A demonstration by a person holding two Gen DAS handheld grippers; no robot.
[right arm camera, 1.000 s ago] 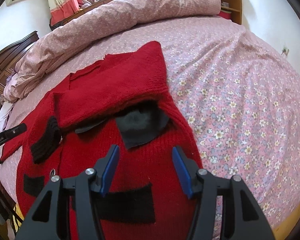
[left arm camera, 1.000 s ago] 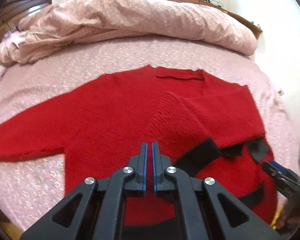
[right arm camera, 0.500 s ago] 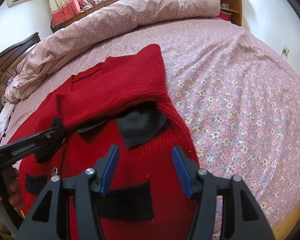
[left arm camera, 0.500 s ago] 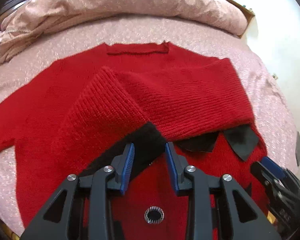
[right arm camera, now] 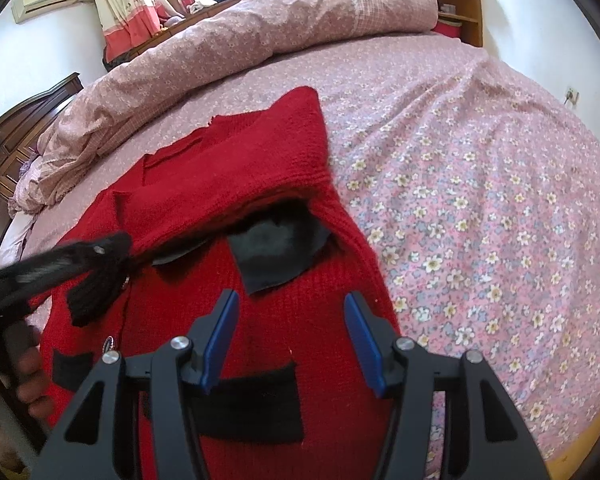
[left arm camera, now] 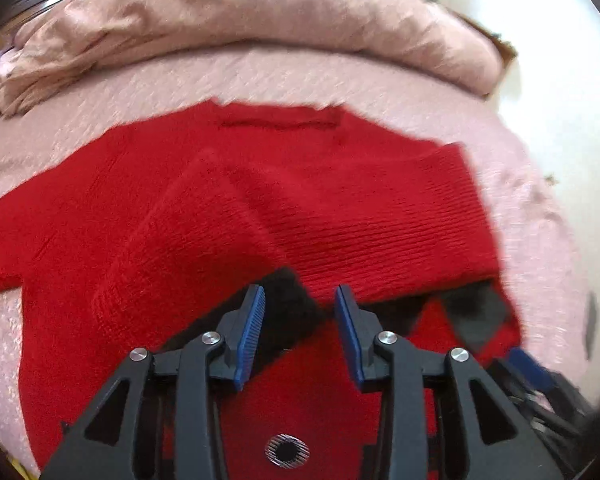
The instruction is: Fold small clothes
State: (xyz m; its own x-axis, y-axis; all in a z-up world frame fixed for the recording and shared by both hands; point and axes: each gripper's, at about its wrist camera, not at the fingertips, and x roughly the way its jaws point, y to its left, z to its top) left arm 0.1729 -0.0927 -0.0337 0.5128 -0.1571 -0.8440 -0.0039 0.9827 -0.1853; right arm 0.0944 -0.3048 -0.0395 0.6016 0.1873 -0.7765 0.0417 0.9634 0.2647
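Observation:
A red knit sweater with black patches lies flat on the bed. One sleeve is folded across its chest and ends in a black cuff. My left gripper hangs just over that cuff. Its jaws are opening, the cuff lies between them, and the pads stand apart from it. In the right wrist view the left gripper comes in from the left onto the cuff. My right gripper is open with nothing between its fingers, above the sweater's lower body. The other sleeve stretches out to the left.
A rolled pink quilt lies along the far side of the bed. Flowered sheet spreads to the right of the sweater as far as the bed's edge. A dark wooden headboard stands at left. A person's hand grips the left tool.
My left gripper moved across the sweater to the black cuff, and its jaws went from shut to apart around it. The right gripper has kept still.

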